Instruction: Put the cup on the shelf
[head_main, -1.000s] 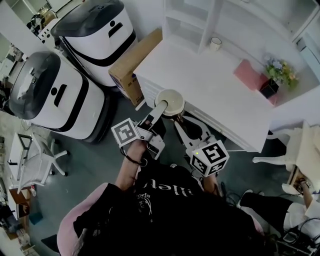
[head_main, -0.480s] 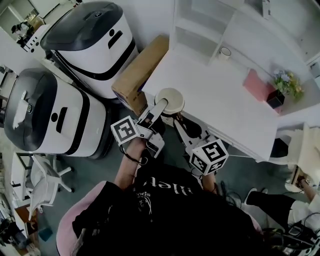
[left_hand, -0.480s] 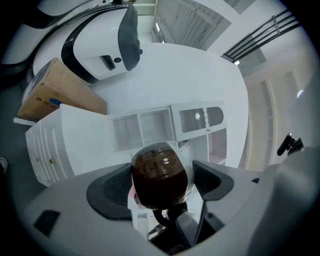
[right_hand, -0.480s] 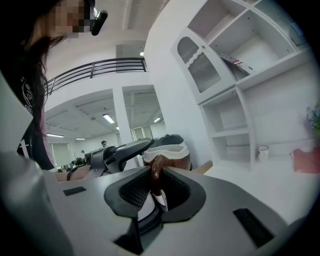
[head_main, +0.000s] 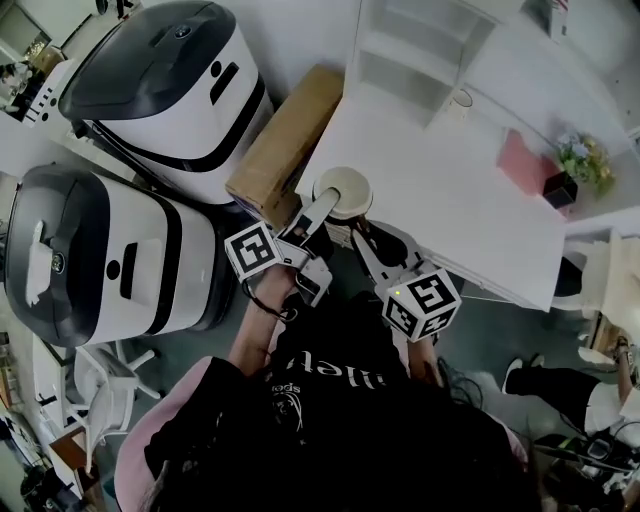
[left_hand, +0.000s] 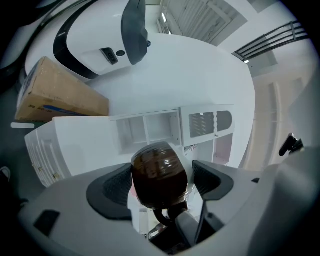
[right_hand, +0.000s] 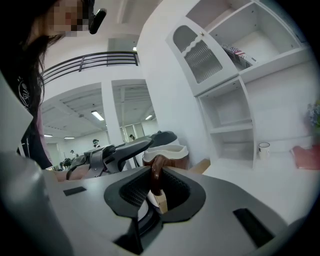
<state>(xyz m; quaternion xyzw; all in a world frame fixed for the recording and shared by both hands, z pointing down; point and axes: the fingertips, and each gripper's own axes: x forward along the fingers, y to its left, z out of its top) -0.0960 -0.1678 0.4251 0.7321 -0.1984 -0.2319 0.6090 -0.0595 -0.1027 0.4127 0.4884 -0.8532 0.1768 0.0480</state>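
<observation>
Cup (head_main: 341, 190) first: had it clamped from two sides, brown body squeezed between the pads of the left gripper (left_hand: 161, 184), handle pinched tight in the right gripper (right_hand: 154, 192). Held it right by the near corner of the white desk (head_main: 440, 190), cream inside facing up, cardboard box (head_main: 285, 140) just off to the left. Hadn't put it on the white shelf (head_main: 405, 60) yet, way at the back of the desk. Spotted a small white mug (head_main: 461, 99) sitting beside that shelf too.

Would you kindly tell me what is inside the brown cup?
The cup appears empty: only its pale inner surface shows. The left gripper covers its near edge.
</observation>
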